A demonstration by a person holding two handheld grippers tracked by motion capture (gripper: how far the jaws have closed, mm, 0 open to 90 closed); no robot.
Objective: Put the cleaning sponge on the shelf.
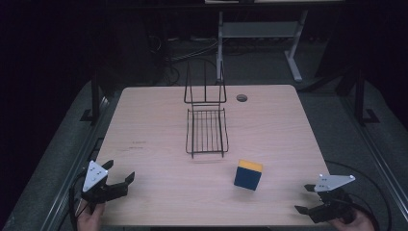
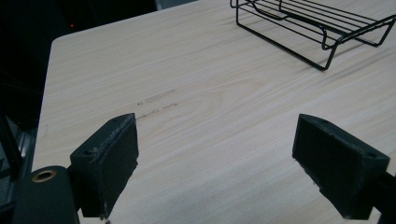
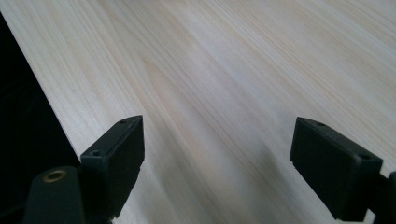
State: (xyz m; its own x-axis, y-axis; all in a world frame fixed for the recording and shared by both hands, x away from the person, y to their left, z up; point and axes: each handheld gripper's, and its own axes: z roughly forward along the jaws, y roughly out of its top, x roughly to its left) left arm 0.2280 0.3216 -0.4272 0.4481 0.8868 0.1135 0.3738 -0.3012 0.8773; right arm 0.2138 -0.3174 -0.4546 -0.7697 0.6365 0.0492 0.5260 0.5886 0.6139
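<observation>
Blue block (image 1: 248, 175) sits between the gaping left gripper (image 1: 119, 174) and right gripper (image 1: 304, 198).

The table (image 1: 159, 192) has a pale wood-grain top with a smooth, matt finish, marked by a few faint scuffs (image 2: 156, 103). The rack (image 1: 207, 129) is thin black wire, slightly glossy. The block (image 1: 248, 175) looks matt, dark blue with a yellow top. The left gripper (image 2: 217, 161) has matt black jaws, their pads rough and flecked; the right gripper (image 3: 217, 161) has smoother ones.
</observation>
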